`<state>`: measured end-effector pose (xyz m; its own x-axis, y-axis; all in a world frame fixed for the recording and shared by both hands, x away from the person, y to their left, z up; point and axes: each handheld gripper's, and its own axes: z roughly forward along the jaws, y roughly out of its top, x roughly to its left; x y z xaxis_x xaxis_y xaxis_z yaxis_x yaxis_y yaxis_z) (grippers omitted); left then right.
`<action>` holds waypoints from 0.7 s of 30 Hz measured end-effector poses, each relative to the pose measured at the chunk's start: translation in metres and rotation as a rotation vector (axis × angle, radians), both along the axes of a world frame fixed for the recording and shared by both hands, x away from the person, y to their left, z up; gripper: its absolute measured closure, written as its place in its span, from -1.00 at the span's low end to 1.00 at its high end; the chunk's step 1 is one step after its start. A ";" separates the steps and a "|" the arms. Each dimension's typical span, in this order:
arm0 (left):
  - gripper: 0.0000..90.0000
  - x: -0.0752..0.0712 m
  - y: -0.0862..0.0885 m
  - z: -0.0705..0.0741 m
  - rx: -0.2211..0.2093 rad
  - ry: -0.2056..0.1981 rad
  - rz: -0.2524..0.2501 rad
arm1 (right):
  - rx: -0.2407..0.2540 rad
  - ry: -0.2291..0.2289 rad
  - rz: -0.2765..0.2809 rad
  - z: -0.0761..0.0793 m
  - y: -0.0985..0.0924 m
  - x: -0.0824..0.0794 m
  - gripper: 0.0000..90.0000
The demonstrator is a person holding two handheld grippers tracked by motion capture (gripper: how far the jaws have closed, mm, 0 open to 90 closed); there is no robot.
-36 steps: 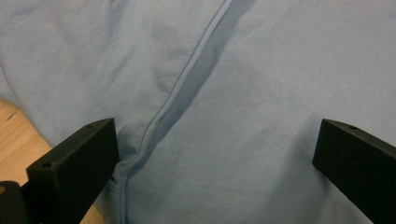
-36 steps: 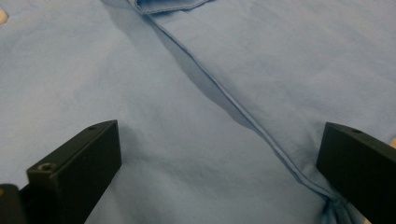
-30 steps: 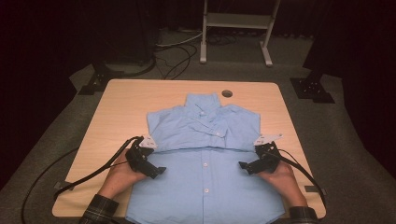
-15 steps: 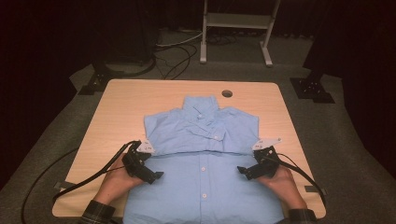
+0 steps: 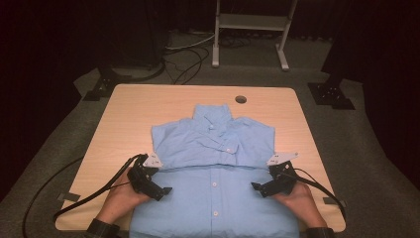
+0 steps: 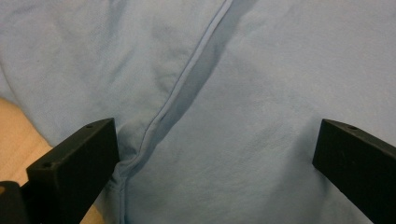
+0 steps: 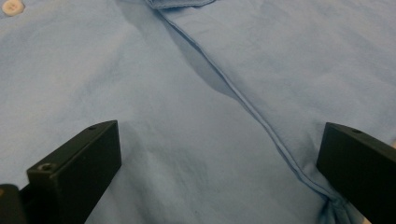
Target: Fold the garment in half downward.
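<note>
A light blue button-up shirt [image 5: 213, 163] lies face up on the wooden table [image 5: 133, 114], collar at the far end and sleeves folded across the chest. My left gripper [image 5: 166, 190] rests at the shirt's left side just below the folded sleeve. Its jaws stand wide open over the fabric and a seam [image 6: 187, 79], seen close in the left gripper [image 6: 217, 137] view. My right gripper [image 5: 255, 187] mirrors it on the shirt's right side. The right gripper [image 7: 222, 137] view shows open jaws over cloth, a seam [image 7: 243, 102] and a white button [image 7: 11, 6]. Neither grips anything.
The shirt's hem hangs over the table's near edge between the person's forearms. A round cable hole [image 5: 240, 99] sits at the table's far edge. Bare wood lies left, right and beyond the shirt. Cables [image 5: 99, 191] trail off both sides; a metal stand [image 5: 250, 29] is on the floor behind.
Both grippers have slid a little toward the near edge along the shirt's sides. Their jaws stay open, and the shirt has hardly shifted.
</note>
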<state>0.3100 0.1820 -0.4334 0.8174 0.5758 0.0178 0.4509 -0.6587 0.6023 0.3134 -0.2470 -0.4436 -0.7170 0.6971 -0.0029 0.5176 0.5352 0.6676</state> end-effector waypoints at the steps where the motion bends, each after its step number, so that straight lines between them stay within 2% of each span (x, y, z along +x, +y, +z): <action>1: -1.00 -0.001 0.000 0.000 0.000 -0.001 0.000 | 0.002 0.000 0.001 0.000 0.000 -0.001 -1.00; 21: -1.00 -0.026 0.006 -0.001 -0.011 -0.006 0.017 | 0.006 -0.003 0.026 -0.001 0.004 -0.022 -1.00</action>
<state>0.2845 0.1877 -0.4344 0.8076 0.5895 0.0168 0.4579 -0.6447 0.6121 0.2917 -0.2426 -0.4443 -0.7351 0.6780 -0.0007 0.5017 0.5446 0.6721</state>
